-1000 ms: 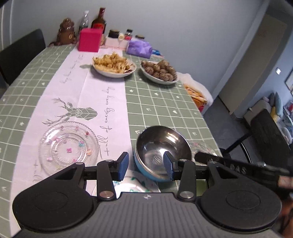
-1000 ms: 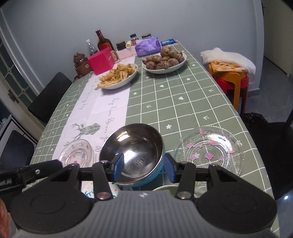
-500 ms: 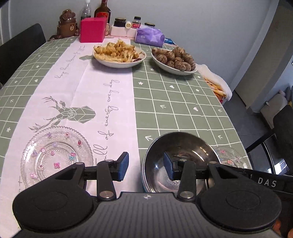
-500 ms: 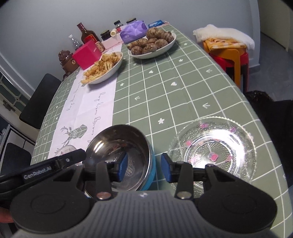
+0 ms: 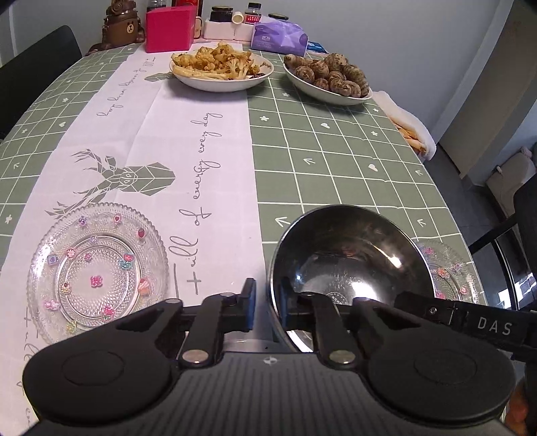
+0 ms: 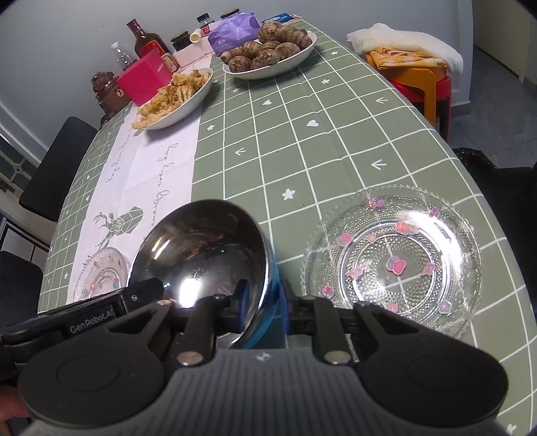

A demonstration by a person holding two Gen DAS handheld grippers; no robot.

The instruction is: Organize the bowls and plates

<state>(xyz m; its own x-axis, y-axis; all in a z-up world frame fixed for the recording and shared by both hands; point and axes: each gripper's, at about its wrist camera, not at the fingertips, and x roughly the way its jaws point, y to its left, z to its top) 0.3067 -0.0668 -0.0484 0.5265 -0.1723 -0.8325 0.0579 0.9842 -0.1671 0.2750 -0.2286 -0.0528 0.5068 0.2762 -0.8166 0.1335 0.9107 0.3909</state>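
Note:
A steel bowl [image 5: 349,261] with a blue outside sits near the table's front edge; it also shows in the right wrist view [image 6: 201,248]. My left gripper [image 5: 266,310] is shut on the bowl's left rim. My right gripper [image 6: 261,310] is shut on its right rim. A clear glass plate with coloured dots [image 5: 97,271] lies to the bowl's left. A second glass plate [image 6: 392,261] lies to its right, partly hidden behind the bowl in the left wrist view [image 5: 449,271].
Two white dishes of food stand at the far end: fried pieces [image 5: 221,72] and brown tubers [image 5: 327,82]. Behind them are a pink box [image 5: 169,28], bottles, jars and a purple pack. A stool with cloths [image 6: 412,70] stands right of the table.
Both grippers have closed in from open and now clamp opposite rims of the steel bowl. Both cameras have moved lower and closer to it.

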